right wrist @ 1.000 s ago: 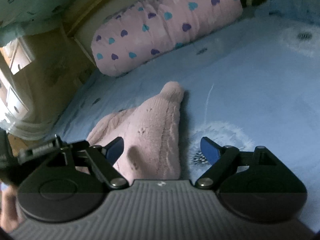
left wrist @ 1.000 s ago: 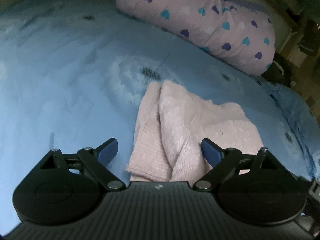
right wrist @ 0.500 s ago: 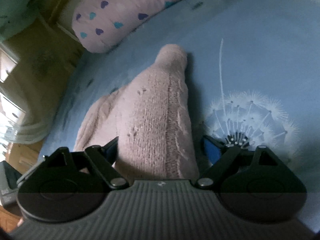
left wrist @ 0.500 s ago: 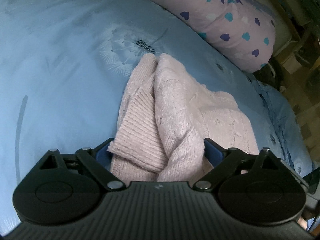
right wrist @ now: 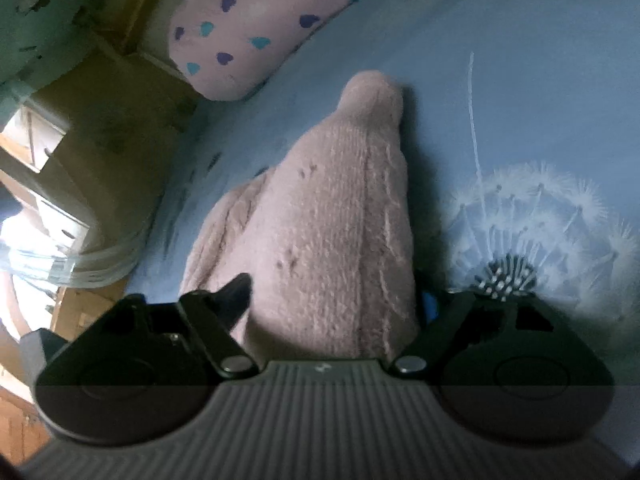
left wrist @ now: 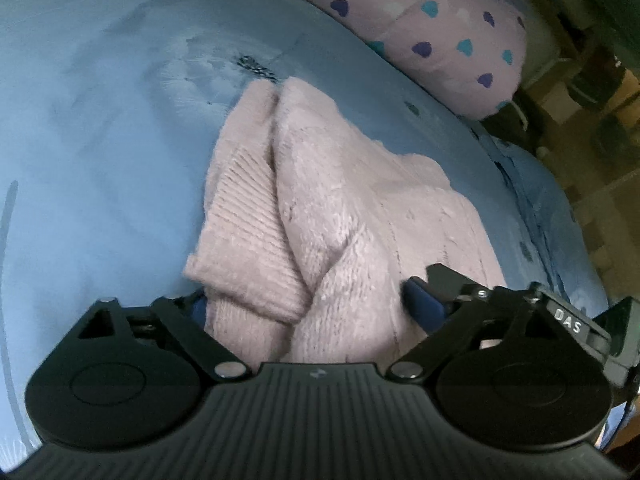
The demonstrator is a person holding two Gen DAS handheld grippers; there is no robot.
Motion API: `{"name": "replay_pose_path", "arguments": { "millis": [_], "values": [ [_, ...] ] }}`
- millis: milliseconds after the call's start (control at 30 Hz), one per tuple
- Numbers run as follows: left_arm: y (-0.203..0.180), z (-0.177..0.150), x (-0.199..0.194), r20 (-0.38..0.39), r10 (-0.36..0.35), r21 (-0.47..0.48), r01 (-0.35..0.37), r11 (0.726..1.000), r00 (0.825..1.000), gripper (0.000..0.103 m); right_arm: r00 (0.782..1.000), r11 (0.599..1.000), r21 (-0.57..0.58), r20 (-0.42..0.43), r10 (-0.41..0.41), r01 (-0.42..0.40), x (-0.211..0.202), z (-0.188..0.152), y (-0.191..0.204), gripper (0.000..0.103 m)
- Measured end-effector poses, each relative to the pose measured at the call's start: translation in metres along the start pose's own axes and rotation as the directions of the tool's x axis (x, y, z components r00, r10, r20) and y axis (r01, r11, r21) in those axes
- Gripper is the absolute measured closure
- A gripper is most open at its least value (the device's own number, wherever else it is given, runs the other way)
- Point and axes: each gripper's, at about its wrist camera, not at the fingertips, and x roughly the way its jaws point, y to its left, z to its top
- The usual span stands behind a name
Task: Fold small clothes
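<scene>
A small pink knitted sweater point(left wrist: 320, 208) lies partly folded on the blue bed sheet point(left wrist: 100, 140). In the left wrist view its ribbed edge reaches between the fingers of my left gripper point(left wrist: 308, 304), whose jaws stand wide apart around the cloth. In the right wrist view the sweater point(right wrist: 340, 232) fills the gap of my right gripper point(right wrist: 336, 296), jaws also apart on either side of it. The left fingertip of the left gripper is hidden behind the knit.
A pink pillow with blue and purple hearts point(left wrist: 432, 28) lies at the far edge of the bed, also in the right wrist view point(right wrist: 260, 20). A white dandelion print point(right wrist: 540, 232) is right of the sweater. Wooden furniture point(right wrist: 48, 184) stands beyond the bed's left edge.
Both grippers have moved down and forward onto the sweater, so the knit now lies between their open fingers. The sweater itself has barely shifted.
</scene>
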Motion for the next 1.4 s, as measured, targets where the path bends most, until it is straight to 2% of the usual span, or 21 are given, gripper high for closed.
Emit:
{"name": "replay_pose_path", "arguments": {
  "millis": [100, 200, 333, 433, 533, 667, 867, 1033, 1100, 1167, 1233, 1300, 1400],
  "values": [
    [0.003, -0.001, -0.001, -0.013, -0.046, -0.021, 0.046, 0.999, 0.999, 0.028, 1.0, 1.0, -0.017, 0.01, -0.004, 0.005, -0.002, -0.003, 0.006, 0.046],
    [0.001, -0.002, -0.005, -0.009, -0.037, -0.015, 0.036, 0.999, 0.999, 0.033, 1.0, 1.0, -0.009, 0.02, 0.002, -0.001, -0.009, -0.004, 0.007, 0.052],
    [-0.004, 0.001, -0.012, -0.012, -0.048, -0.012, 0.048, 0.999, 0.999, 0.039, 1.0, 1.0, 0.02, 0.01, -0.011, 0.011, -0.015, -0.002, 0.015, 0.054],
    [-0.007, 0.0, -0.02, -0.022, -0.082, -0.027, 0.081, 0.996, 0.996, 0.04, 1.0, 0.996, 0.081, 0.011, 0.024, -0.025, -0.022, 0.002, 0.019, 0.055],
    [-0.017, -0.011, -0.025, -0.047, -0.107, -0.022, 0.107, 0.994, 0.993, 0.041, 1.0, 0.997, 0.068, 0.003, 0.031, -0.031, -0.037, 0.003, 0.027, 0.055],
    [-0.042, -0.035, -0.038, -0.066, -0.118, 0.012, 0.119, 0.993, 0.991, 0.042, 1.0, 0.999, 0.037, -0.002, 0.005, -0.005, -0.064, -0.001, 0.028, 0.055],
    [-0.074, -0.079, -0.053, -0.117, -0.129, 0.033, 0.133, 0.991, 0.985, 0.042, 1.0, 0.998, 0.064, -0.013, 0.011, -0.01, -0.111, -0.017, 0.007, 0.055],
    [-0.09, -0.12, -0.068, -0.124, -0.15, 0.044, 0.157, 0.987, 0.981, 0.042, 0.999, 0.998, 0.058, -0.032, -0.005, 0.007, -0.152, -0.03, -0.003, 0.055],
    [-0.094, -0.133, -0.074, -0.119, -0.131, 0.059, 0.138, 0.989, 0.984, 0.042, 0.999, 0.999, 0.044, -0.045, -0.024, 0.026, -0.165, -0.034, -0.004, 0.055],
    [-0.098, -0.143, -0.079, -0.1, -0.075, 0.09, 0.085, 0.992, 0.992, 0.041, 0.997, 0.998, 0.003, -0.05, -0.065, 0.065, -0.176, -0.04, -0.005, 0.055],
    [-0.101, -0.15, -0.085, -0.075, -0.025, 0.124, 0.035, 0.992, 0.997, 0.04, 0.991, 0.992, -0.038, -0.055, -0.124, 0.122, -0.177, -0.048, -0.008, 0.053],
    [-0.102, -0.155, -0.089, -0.062, -0.011, 0.148, 0.02, 0.989, 0.998, 0.04, 0.982, 0.984, -0.035, -0.071, -0.174, 0.172, -0.173, -0.056, -0.018, 0.048],
    [-0.1, -0.162, -0.093, -0.039, 0.017, 0.176, -0.01, 0.984, 0.999, 0.038, 0.983, 0.984, -0.023, -0.055, -0.175, 0.174, -0.169, -0.066, -0.032, 0.041]
  ]
}}
